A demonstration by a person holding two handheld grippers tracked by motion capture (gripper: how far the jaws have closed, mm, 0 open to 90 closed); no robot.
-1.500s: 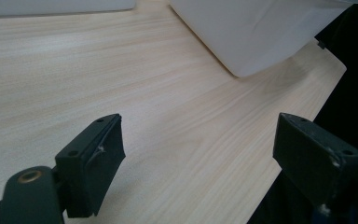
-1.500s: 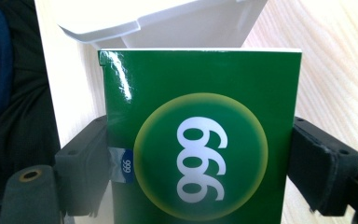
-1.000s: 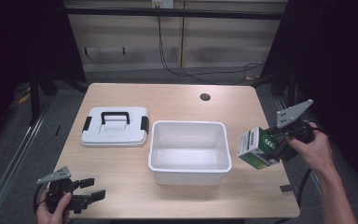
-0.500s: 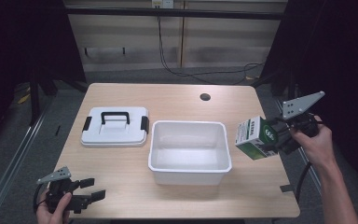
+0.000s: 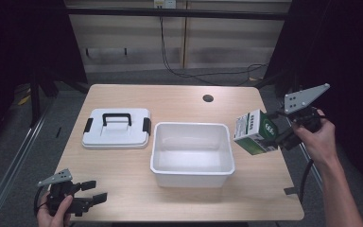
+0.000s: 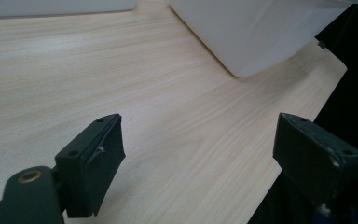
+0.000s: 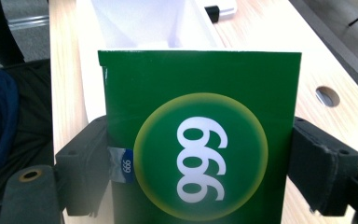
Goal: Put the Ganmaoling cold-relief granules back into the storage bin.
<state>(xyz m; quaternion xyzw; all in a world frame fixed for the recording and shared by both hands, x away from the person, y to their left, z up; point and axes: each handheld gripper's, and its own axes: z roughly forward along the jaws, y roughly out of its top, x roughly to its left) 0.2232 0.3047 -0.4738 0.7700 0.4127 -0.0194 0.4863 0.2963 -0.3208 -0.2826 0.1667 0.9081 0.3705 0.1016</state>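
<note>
The right gripper (image 5: pixel 275 137) clamps a green box (image 5: pixel 255 133) between its jaws and holds it in the air, just beside the right rim of the white tub (image 5: pixel 192 153) at the middle of the surface (image 5: pixel 123 165). The left gripper (image 5: pixel 94 191) rests at the near left corner, jaws spread apart with nothing between them. A white lid (image 5: pixel 116 128) with a black handle lies left of the tub.

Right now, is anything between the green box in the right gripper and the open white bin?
Nothing visible. The green box, clamped in the right gripper, hangs just right of the white bin, whose lid lies apart on the bin's left.
</note>
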